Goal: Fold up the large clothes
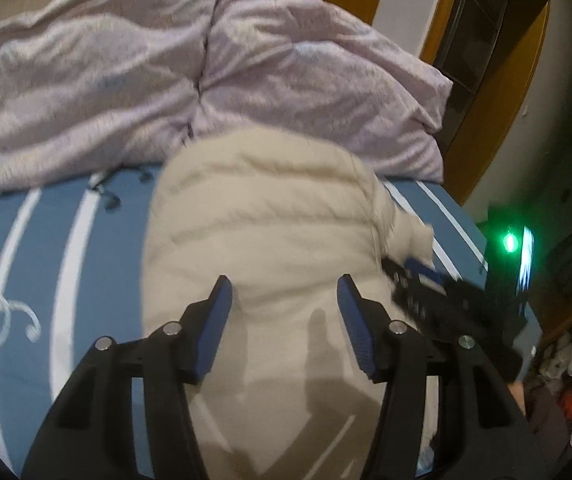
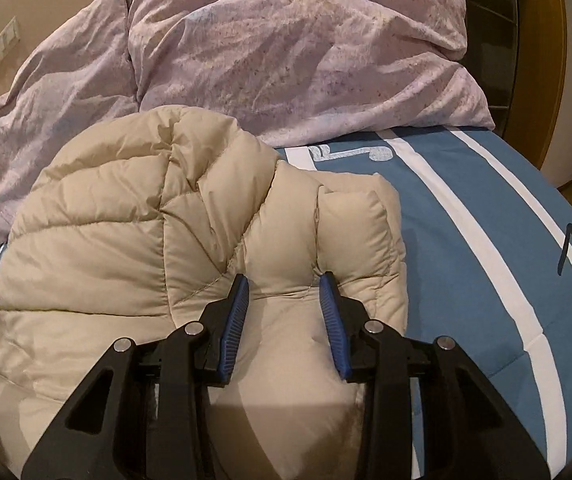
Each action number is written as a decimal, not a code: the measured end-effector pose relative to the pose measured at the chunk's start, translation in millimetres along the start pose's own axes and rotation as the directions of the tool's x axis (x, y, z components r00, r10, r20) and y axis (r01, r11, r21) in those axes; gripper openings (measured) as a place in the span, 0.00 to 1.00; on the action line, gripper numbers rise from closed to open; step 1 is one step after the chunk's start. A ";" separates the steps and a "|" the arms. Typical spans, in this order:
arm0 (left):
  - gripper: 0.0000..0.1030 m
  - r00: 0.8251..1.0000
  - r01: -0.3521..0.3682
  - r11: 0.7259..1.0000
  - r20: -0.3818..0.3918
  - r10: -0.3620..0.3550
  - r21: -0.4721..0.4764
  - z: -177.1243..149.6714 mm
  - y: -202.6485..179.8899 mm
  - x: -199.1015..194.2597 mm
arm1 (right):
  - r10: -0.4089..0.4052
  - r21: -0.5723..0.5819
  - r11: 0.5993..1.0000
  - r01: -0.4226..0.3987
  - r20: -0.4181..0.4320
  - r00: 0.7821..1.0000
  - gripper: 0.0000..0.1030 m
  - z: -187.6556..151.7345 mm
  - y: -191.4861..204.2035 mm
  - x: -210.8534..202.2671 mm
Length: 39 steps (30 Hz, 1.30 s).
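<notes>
A big puffy cream jacket (image 2: 158, 248) lies on the blue bed cover (image 2: 466, 240) with white stripes. It is already bunched and partly folded over. Far behind it sit two crumpled pink pillows (image 2: 286, 52).

The right gripper (image 2: 284, 280) is down on the right side of the jacket. A fat puff of the jacket bulges up between its two blue pads (image 2: 332, 304). The pads sit close against that puff, half closed, and they look like they are squeezing it. So the right gripper seems to hold a fold of the jacket near its right edge.

The left gripper (image 1: 284, 284) hovers over the near part of the jacket. Its blue pads (image 1: 218, 320) stand wide apart. The jacket is under them, not pinched. It holds nothing. In the left view the right gripper (image 1: 414, 280) shows as a dark blur at the jacket's right edge.

To do this step well, I think the right gripper should pinch a thick bit, not just the slippery top skin. Puffy cloth slides out easily. Then the fold should go over slowly, so the edges line up. The left gripper can press the middle of the jacket flat, because the puffy stuff may spring back up. The jacket should stay off the pillows, so there is room to lay it flat.
</notes>
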State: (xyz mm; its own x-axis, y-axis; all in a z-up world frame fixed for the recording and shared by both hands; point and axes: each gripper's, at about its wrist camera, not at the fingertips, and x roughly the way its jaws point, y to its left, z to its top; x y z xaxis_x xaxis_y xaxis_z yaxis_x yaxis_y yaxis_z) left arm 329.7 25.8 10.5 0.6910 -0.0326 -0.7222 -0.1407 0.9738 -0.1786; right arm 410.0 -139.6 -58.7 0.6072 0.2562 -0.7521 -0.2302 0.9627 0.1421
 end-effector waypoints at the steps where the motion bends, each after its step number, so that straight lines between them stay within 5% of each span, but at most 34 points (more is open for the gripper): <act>1: 0.54 1.000 -0.015 1.000 0.009 0.015 0.007 7.0 -0.4 0.7 | -0.001 -0.002 1.000 0.001 0.005 1.000 0.37 -1.2 0.0 0.4; 11: 0.58 0.978 -0.201 0.979 0.060 0.198 0.039 58.2 -6.9 38.4 | 0.000 0.008 1.000 0.000 0.034 0.999 0.37 -5.2 -0.1 2.3; 15: 0.66 0.966 -0.258 0.966 -0.002 0.258 0.032 42.5 2.7 76.4 | 0.015 0.016 1.000 -0.016 0.038 0.999 0.38 -5.7 -2.5 2.8; 20: 0.69 0.948 -0.316 0.946 0.068 0.311 0.077 21.4 5.0 91.8 | 0.023 0.022 0.999 -0.024 0.049 0.999 0.39 -6.2 -2.6 2.4; 39: 0.76 0.951 -0.305 0.952 0.067 0.302 0.033 13.8 17.4 112.6 | -0.009 0.014 1.000 0.009 0.036 0.999 0.39 -2.6 0.2 7.5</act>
State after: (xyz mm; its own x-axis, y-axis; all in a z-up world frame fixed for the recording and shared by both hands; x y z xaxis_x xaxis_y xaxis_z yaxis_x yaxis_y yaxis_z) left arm 414.9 42.1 -64.7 0.6619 0.2783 -0.6960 -0.3209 0.9443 0.0724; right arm 412.5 -137.7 -66.0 0.6360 0.2502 -0.7300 -0.2139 0.9661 0.1448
